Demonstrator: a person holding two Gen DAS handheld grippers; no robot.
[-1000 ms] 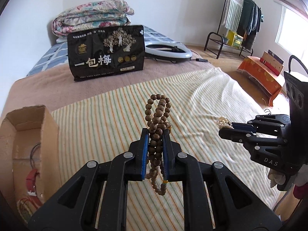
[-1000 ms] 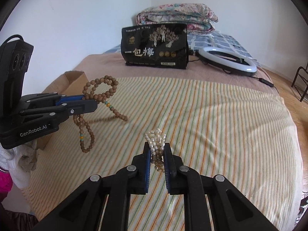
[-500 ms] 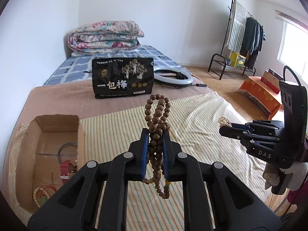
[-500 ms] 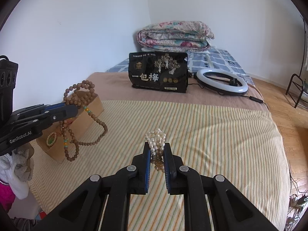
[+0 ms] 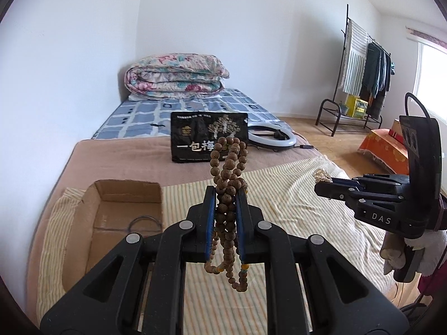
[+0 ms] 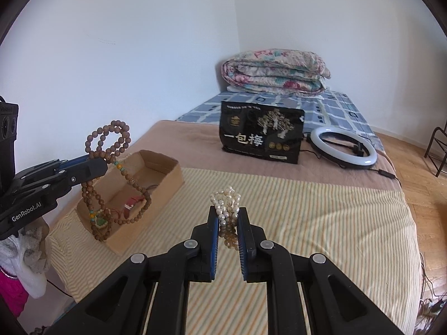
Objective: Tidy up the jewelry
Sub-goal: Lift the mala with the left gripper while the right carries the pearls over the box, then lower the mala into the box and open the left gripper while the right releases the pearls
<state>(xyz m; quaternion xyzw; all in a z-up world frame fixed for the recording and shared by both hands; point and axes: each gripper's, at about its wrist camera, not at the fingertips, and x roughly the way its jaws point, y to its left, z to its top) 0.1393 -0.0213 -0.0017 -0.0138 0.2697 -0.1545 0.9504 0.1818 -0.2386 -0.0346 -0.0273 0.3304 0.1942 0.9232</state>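
Observation:
My left gripper (image 5: 226,195) is shut on a long string of brown wooden beads (image 5: 228,167), whose loops stick up above the pads and dangle below. In the right wrist view that gripper (image 6: 92,164) hangs at the left, its wooden beads (image 6: 111,145) drooping over an open cardboard box (image 6: 170,164). My right gripper (image 6: 227,212) is shut on a white pearl bracelet (image 6: 225,196), held above the striped cloth. From the left wrist view the right gripper (image 5: 321,187) shows at the right with the pearl bracelet (image 5: 321,175) at its tip. The cardboard box (image 5: 125,192) lies left of and below my left gripper.
The box holds several jewelry pieces, among them a red item (image 6: 131,202) and a dark ring (image 5: 144,222). A black printed bag (image 6: 261,136) and a ring light (image 6: 345,148) stand further back on the bed, before a folded floral quilt (image 6: 275,71). A clothes rack (image 5: 363,67) stands at the far right.
Both grippers have risen with their beads still held. The left one has swung towards the cardboard box, which now shows more fully and nearer the middle in both views.

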